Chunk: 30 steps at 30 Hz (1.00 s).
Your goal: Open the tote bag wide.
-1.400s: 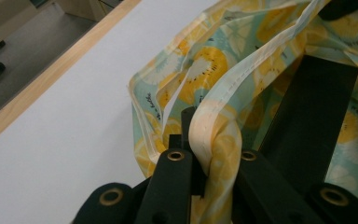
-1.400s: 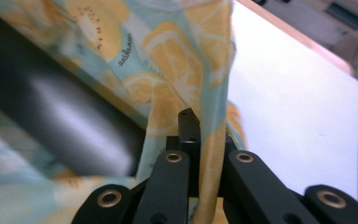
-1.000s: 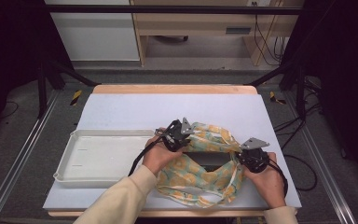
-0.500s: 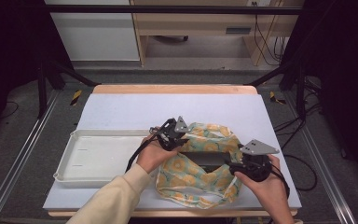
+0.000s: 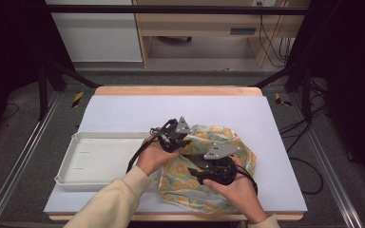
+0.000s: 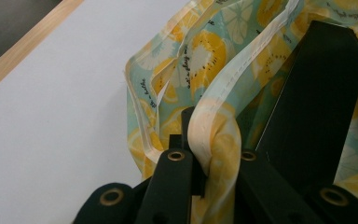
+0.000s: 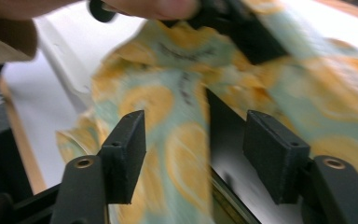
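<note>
The left gripper [image 6: 200,163] pinched the fruit-print bag [image 5: 218,137] by its pale hem (lower middle). The right gripper [image 7: 193,154] was open around the cloth.

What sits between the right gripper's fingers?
A fold of the bag runs between the open right gripper's fingers, seen in the right gripper view.

High view: fixed above the near edge, facing forward and down over the whole table [image 5: 123,111]. Gripper views: mounted very close, looking along black jaws onto the fruit-print cloth [image 6: 200,51], also seen from above. Right one slightly blurred.
</note>
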Motion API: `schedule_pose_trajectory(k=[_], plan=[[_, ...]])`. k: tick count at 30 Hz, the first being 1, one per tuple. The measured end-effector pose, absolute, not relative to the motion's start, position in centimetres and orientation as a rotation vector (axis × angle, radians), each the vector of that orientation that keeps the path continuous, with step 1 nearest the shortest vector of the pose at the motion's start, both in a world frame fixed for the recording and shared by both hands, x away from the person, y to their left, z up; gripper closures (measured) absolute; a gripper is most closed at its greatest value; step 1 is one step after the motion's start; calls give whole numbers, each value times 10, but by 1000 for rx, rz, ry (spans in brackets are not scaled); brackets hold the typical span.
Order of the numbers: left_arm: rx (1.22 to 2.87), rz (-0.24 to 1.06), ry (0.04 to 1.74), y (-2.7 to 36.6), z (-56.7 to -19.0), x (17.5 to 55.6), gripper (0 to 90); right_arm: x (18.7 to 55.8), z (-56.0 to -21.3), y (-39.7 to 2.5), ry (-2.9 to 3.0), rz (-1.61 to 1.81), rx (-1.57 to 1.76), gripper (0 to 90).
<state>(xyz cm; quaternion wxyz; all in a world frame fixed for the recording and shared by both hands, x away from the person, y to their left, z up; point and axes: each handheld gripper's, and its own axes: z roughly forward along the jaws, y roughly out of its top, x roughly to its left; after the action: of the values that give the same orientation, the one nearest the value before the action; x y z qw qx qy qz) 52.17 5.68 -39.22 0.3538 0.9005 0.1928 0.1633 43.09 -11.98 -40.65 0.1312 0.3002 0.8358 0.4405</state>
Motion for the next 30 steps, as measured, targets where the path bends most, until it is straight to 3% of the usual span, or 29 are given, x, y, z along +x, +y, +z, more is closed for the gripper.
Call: schedule_pose_trajectory(k=[4, 5, 6, 8, 9, 10, 13, 30], plan=[[2329, 426, 495, 59, -389, 521, 889, 437, -414, -104, 2486, 1245, 851, 396], [2328, 428, 494, 60, -388, 520, 890, 437, -416, -99, 2504, 1226, 826, 478], [2328, 428, 494, 60, -388, 520, 889, 437, -416, -99, 2504, 1226, 826, 478], [2332, 433, 489, 62, -385, 521, 889, 435, -418, -95, 2521, 1201, 785, 600], [2328, 436, 493, 62, -385, 521, 889, 431, -418, -93, 2520, 1200, 737, 744], [2328, 438, 495, 62, -384, 522, 889, 431, -418, -93, 2520, 1200, 737, 744], [2331, 452, 503, 62, -383, 526, 889, 423, -420, -89, 2541, 1212, 676, 868], [2390, 525, 543, 55, -397, 540, 890, 406, -447, -76, 2651, 1235, 576, 900]])
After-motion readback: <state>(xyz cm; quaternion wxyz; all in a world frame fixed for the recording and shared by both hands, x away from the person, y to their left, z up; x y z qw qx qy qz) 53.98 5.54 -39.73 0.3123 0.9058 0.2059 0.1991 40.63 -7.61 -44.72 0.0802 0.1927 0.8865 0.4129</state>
